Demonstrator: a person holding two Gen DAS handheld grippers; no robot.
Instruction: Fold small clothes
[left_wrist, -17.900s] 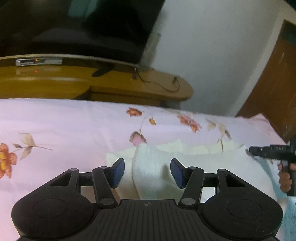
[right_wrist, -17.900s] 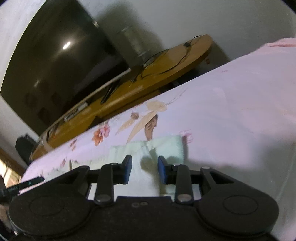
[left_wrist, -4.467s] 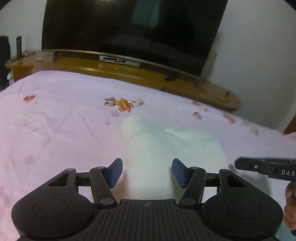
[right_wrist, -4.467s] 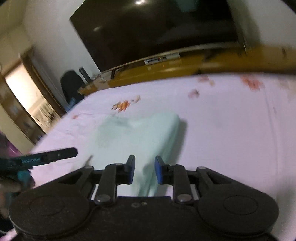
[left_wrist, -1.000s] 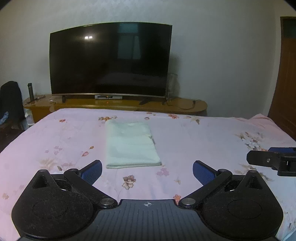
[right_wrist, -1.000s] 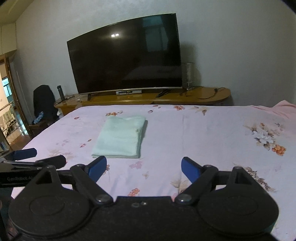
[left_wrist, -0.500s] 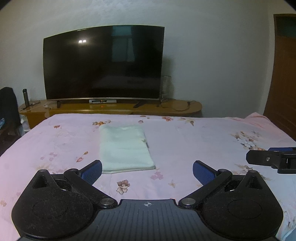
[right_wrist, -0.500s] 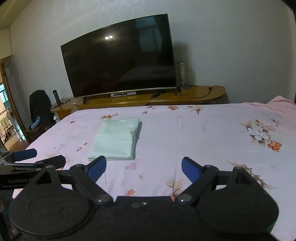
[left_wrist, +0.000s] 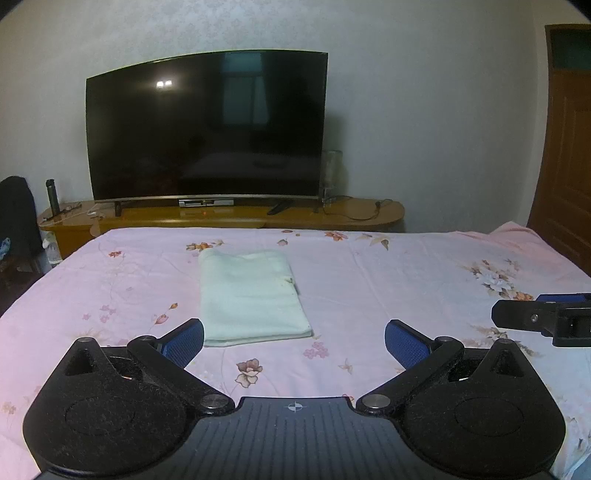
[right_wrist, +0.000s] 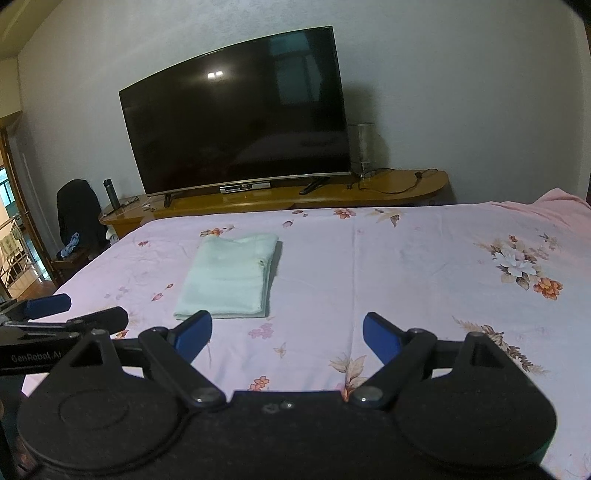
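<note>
A pale mint garment lies folded into a neat rectangle on the pink floral bedsheet, flat and untouched, with one long side showing stacked layers in the right wrist view. It sits toward the bed's far edge, left of the middle, its short near end facing the cameras and its far end close to a small printed flower by the foot of the bed.

The left gripper hovers above the sheet on the near side of the garment, its blue-padded fingers spread wide with nothing between them; the left pad lines up just short of the garment's near left corner (whether it touches the cloth cannot be told). The right gripper is likewise spread wide and empty, held above the sheet to the right of the garment's near end.

Beyond the bed's far edge a long wooden TV stand carries a large curved television, dark. A brown door stands at the right wall.
</note>
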